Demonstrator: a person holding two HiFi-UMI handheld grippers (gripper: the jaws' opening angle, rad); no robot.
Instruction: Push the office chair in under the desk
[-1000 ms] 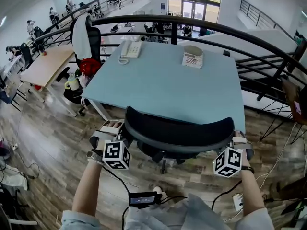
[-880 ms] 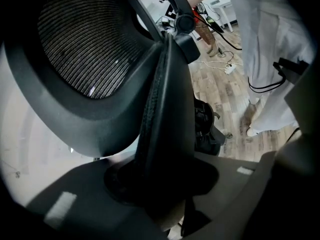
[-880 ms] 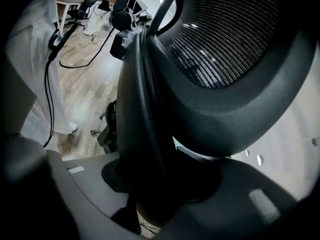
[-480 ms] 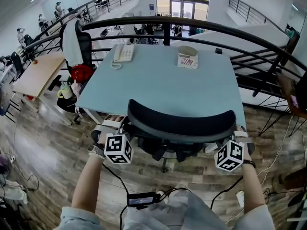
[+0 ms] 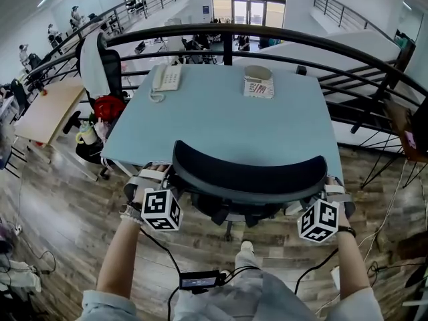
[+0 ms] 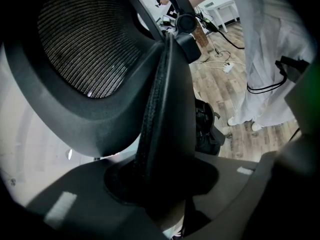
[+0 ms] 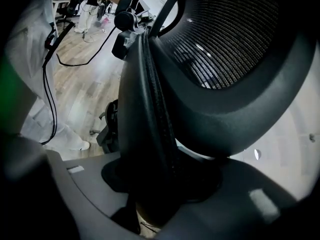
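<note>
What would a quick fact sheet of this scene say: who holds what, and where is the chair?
desk: pale blue, phone and box on top
chair: black, mesh back, at the desk's near edge
left gripper: shut on the chair back's left edge
right gripper: shut on its right edge
floor: wood planks

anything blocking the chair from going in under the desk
Nothing visible does. The backrest of the office chair sits at the near edge of the desk. The left tongs and right tongs are shut on its sides. The space under the desk is hidden.
</note>
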